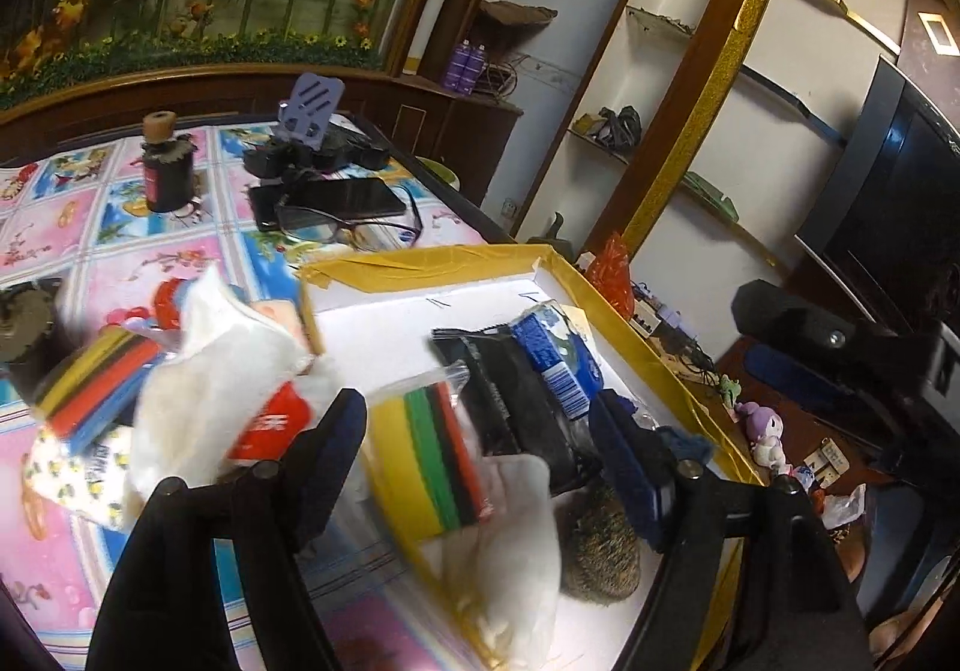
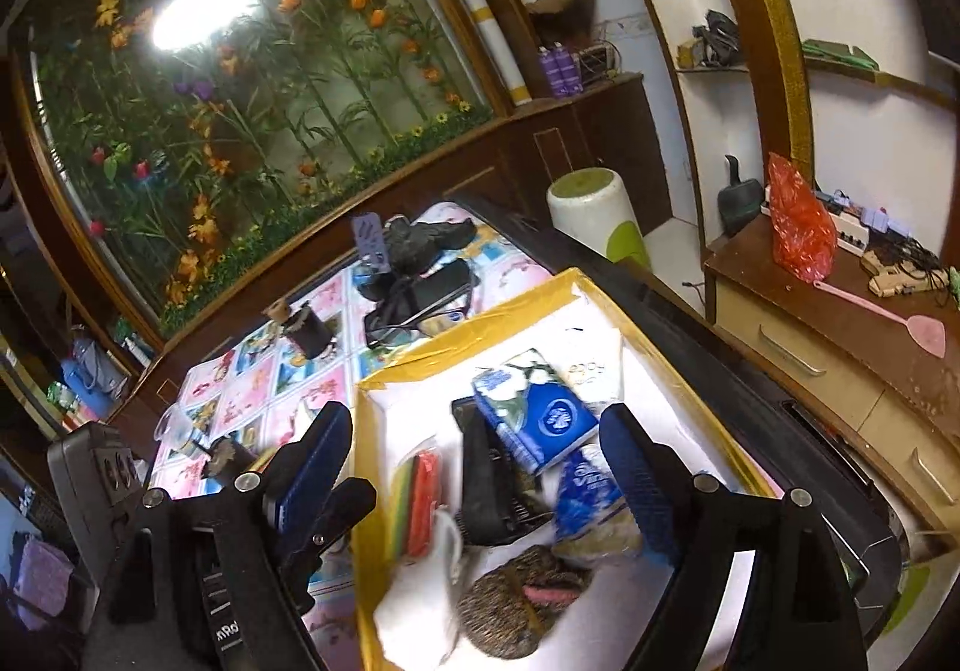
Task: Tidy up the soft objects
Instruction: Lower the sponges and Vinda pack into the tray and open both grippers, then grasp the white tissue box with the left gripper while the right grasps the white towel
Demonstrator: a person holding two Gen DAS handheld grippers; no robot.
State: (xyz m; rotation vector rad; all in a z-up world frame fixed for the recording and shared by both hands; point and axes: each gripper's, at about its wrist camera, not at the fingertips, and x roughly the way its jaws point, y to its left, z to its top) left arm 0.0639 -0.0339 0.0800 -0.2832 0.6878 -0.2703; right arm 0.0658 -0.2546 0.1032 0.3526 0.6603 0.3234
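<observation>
Care suits this step: with my left gripper [image 1: 480, 443] and right gripper [image 2: 474, 467] both wide and empty, I'd fetch the white fluffy cloth [image 1: 210, 371] from the surface into the yellow-rimmed white box [image 1: 420, 263].

Left gripper [image 1: 480, 431], black arms, blue ribbed pads [image 1: 624, 461], silver screws

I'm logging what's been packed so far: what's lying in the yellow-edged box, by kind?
Multicolour sponge pack: 1
Blue tissue packs: 2
Black pack: 1
White cloth: 1
Brown bristly pad: 1
Total: 6, not counting a pale item half hidden under the tissues.
</observation>
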